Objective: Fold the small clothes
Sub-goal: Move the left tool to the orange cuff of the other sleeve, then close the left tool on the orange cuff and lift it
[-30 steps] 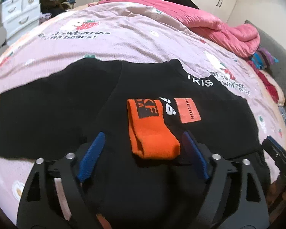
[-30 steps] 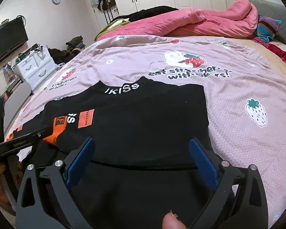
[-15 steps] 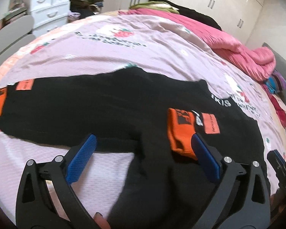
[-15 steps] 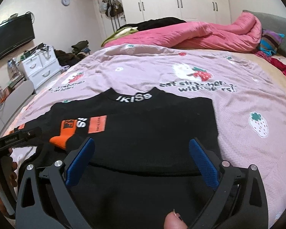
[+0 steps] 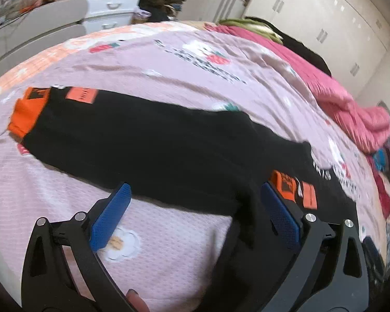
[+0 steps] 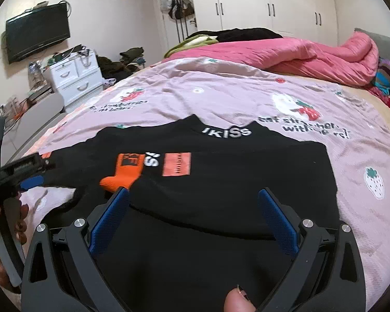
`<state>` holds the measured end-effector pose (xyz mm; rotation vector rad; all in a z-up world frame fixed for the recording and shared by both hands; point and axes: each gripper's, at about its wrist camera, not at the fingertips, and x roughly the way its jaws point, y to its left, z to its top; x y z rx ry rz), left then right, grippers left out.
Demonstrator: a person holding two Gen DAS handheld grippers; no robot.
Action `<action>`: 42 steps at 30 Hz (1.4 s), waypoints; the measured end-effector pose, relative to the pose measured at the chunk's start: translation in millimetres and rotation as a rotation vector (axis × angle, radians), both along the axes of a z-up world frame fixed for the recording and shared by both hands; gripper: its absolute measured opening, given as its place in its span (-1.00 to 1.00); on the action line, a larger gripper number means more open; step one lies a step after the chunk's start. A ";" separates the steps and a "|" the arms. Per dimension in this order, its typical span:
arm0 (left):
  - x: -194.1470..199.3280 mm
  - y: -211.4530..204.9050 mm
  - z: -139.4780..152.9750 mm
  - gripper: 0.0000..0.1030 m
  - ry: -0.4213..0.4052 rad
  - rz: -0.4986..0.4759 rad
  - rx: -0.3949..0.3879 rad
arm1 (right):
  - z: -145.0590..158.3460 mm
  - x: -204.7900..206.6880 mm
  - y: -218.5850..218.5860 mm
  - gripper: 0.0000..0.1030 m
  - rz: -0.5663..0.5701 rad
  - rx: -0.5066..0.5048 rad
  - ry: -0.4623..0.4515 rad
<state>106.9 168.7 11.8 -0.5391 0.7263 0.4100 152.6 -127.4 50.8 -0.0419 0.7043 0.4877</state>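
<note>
1. Bed sheet: lilac, waffle-textured, printed with strawberries and lettering. It fills most of both views; the lettering is smeared in the left wrist view and only partly legible in the right.
2. Black sweater: lies flat on the sheet in the centre of the right wrist view, its lower edge cut off behind the gripper frame. White letters mark the collar. One sleeve, with an orange cuff, is folded across the chest. The other sleeve stretches out toward the left of the left wrist view, blurred.
3. Pink quilt: bunched, puffy, upper right; dark and green clothing behind it is hard to tell apart.
4. White drawer unit, left of frame: the clutter on top cannot be made out.
5. Right gripper: blue ribbed pads spread wide over the sweater body, nothing between them.
6. Left gripper: jaws have just been opening and now stand wide, holding nothing; its right pad hides part of the folded cuff.
7. A fingertip is cut off at the bottom edge.
</note>
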 end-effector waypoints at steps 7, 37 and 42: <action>-14.8 31.6 1.7 0.82 -0.008 0.110 -0.006 | 7.7 -5.4 23.0 0.91 0.039 0.013 -0.008; -56.5 119.9 -4.8 0.82 0.012 0.357 -0.032 | 2.8 -25.9 149.4 0.91 0.256 -0.068 -0.001; -55.8 143.0 -9.8 0.82 0.014 0.397 -0.082 | 0.5 -29.8 158.8 0.91 0.273 -0.075 0.005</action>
